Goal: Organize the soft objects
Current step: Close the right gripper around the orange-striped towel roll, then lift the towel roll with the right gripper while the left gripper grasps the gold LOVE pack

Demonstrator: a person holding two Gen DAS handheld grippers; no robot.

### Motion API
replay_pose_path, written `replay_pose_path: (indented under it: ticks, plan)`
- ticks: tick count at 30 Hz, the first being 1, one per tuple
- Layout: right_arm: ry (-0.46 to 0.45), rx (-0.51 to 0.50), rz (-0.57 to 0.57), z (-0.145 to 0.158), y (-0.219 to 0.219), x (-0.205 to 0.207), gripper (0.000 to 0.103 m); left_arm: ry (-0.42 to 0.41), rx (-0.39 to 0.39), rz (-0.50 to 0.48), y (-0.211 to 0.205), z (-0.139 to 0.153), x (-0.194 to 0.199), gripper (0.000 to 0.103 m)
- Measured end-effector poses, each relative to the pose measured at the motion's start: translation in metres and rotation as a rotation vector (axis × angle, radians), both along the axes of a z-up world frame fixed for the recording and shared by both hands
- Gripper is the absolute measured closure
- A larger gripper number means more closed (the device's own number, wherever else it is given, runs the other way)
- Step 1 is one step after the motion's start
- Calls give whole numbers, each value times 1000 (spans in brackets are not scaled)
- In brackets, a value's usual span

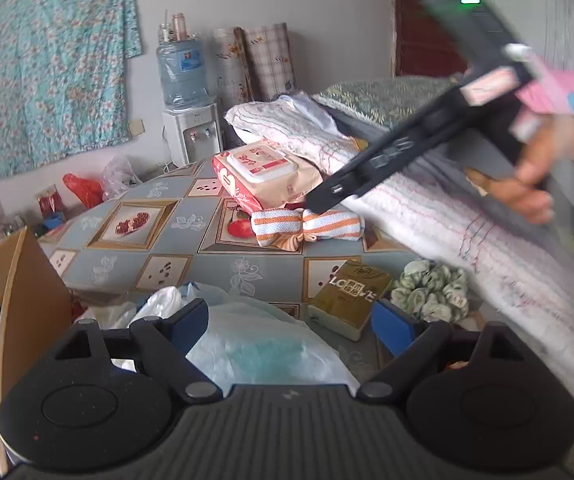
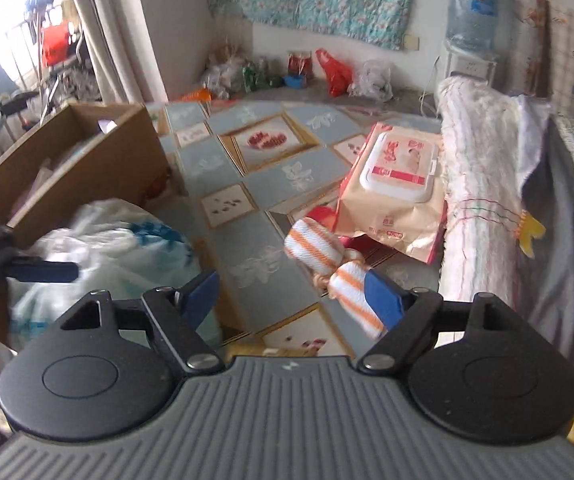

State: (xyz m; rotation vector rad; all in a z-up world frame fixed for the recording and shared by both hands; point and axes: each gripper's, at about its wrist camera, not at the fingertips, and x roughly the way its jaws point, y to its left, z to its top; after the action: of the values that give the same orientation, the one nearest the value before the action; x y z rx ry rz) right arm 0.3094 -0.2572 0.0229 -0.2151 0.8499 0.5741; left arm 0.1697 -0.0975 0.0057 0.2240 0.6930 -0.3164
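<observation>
Right tool [image 2: 291, 300] spread apart, striped towel [image 2: 329, 268] just beyond its right finger, unclamped

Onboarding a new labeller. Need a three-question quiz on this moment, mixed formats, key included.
1. True or false: the wet-wipes pack lies inside the cardboard box.
2. Which thing lies nearest the right tool? A) water bottle B) orange-striped towel C) red bag
3. Fill in: in the left wrist view, the gold box lies beside a green ____.

Key: 1 false, it lies on the patterned tablecloth. 2 B, the orange-striped towel. 3 scrunchie.
</observation>
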Motion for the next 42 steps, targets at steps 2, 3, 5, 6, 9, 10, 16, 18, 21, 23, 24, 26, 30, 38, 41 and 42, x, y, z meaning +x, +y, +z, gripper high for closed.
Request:
replay_pose_path:
  ticks: [2, 3, 5, 6, 9, 10, 16, 18, 21, 23, 24, 26, 30, 38, 41, 42]
  plan:
    - [26, -53, 8, -19, 8, 25, 23, 18, 55, -10, -5, 0, 7, 14]
    - [34, -70, 16, -28, 12, 34, 23, 23, 72, -12, -6, 0, 10, 15]
    - [39, -95, 37, -44, 18, 49, 23, 39, 84, -21, -6, 0, 16, 15]
    - [44, -104, 44, -50, 20, 54, 24, 45, 87, -23, -5, 0, 18, 15]
    - [84, -118, 44, -69, 20, 68, 35, 66, 93, -26, -4, -2, 29, 16]
    - [97, -114, 30, -73, 18, 70, 41, 70, 97, -31, -5, -3, 31, 16]
    - [158, 36, -109, -73, -17, 68, 60, 117, 112, -93, -18, -12, 49, 16]
    - [172, 107, -135, -72, -29, 64, 61, 145, 110, -121, -25, -17, 55, 16]
    - [184, 192, -154, -74, -42, 57, 61, 174, 122, -164, -37, -26, 64, 16]
    - [189, 226, -152, -76, -46, 53, 61, 204, 137, -192, -44, -33, 71, 16]
    - [193, 241, -151, -78, -47, 52, 61, 221, 144, -204, -48, -37, 75, 16]
    - [199, 262, -151, -81, -49, 52, 61, 252, 157, -222, -53, -42, 82, 16]
    - [211, 307, -145, -89, -56, 49, 60, 316, 153, -247, -60, -53, 95, 16]
    - [223, 377, -132, -94, -67, 44, 60, 357, 166, -243, -70, -73, 106, 24]
    - [222, 395, -134, -94, -70, 42, 60, 374, 153, -235, -72, -78, 109, 39]
    - [222, 401, -135, -94, -71, 42, 60, 376, 149, -231, -72, -79, 110, 40]
